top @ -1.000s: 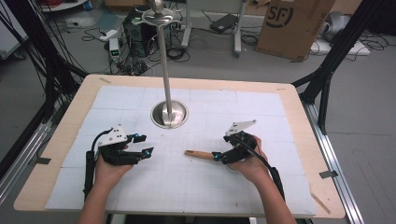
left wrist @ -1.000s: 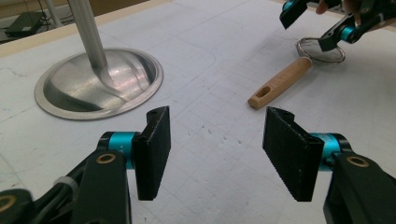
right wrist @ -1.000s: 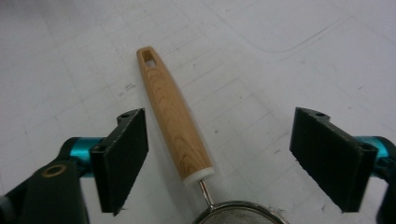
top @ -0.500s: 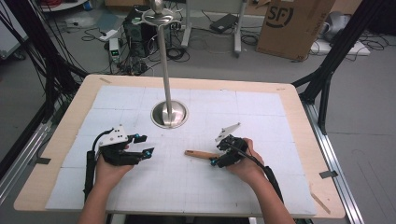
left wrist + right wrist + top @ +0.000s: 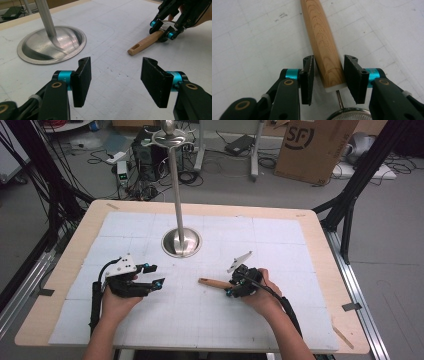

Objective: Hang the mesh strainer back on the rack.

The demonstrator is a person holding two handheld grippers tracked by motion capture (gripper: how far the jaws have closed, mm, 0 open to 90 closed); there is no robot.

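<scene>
Right claw has just been closing around the wooden handle, slight gaps remaining; left claw gapes wide, empty; far cardboard box reads "SF".

One camera hangs above my side of the worktop, looking forward and down; my forearms come in from the bottom edge, and the floor lies beyond the far edge. The camera on my left tool sits low over the worktop and looks level across it, past the stand to my right tool on the handle, which are farther off. The high view also takes in the stand, the handle and both tools. The camera on my right tool looks steeply down at very close range along the handle.
</scene>
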